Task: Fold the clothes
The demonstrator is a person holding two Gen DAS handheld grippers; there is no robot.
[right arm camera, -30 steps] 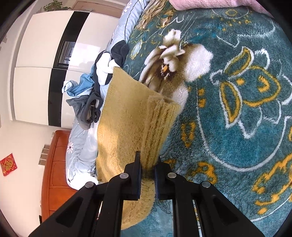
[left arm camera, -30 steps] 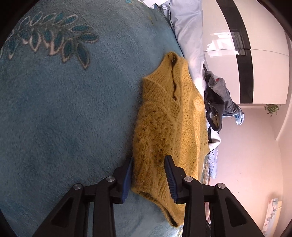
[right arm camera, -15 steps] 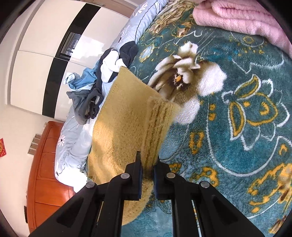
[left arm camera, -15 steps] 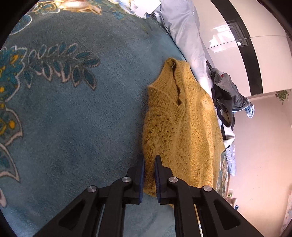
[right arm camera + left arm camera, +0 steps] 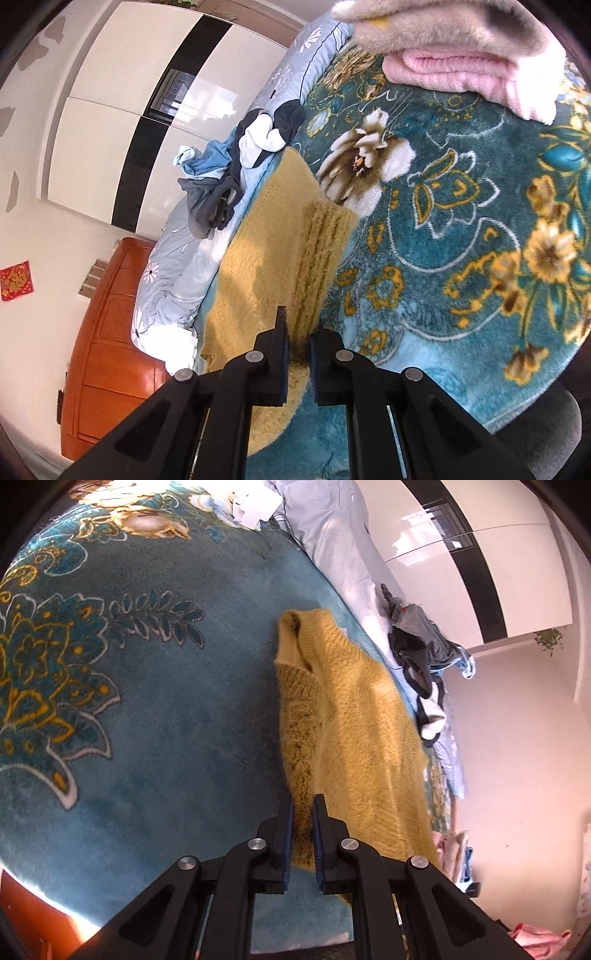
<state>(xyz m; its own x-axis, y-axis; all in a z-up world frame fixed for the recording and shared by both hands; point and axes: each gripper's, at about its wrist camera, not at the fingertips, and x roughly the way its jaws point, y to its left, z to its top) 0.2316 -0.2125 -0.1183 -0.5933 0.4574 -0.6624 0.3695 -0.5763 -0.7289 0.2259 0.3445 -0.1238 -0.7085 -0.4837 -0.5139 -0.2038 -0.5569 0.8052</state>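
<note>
A mustard-yellow knitted sweater (image 5: 354, 731) lies on a teal flowered blanket (image 5: 147, 709), its collar at the far end. My left gripper (image 5: 303, 812) is shut on the sweater's near edge. In the right wrist view the same sweater (image 5: 266, 243) shows its ribbed hem (image 5: 321, 243) lifted and folded. My right gripper (image 5: 297, 336) is shut on that ribbed hem. Both grippers hold the fabric a little above the blanket.
A pile of grey, blue and white clothes (image 5: 421, 657) lies beyond the sweater on a pale blue quilt (image 5: 332, 542). Folded pink and beige clothes (image 5: 469, 70) sit at the blanket's far edge. A wooden bed frame (image 5: 107, 332) and white wardrobe (image 5: 110, 110) stand behind.
My left gripper has closed on the sweater's edge and lifted it. My right gripper has stayed shut on the hem and risen, so more of the blanket and the pink clothes show.
</note>
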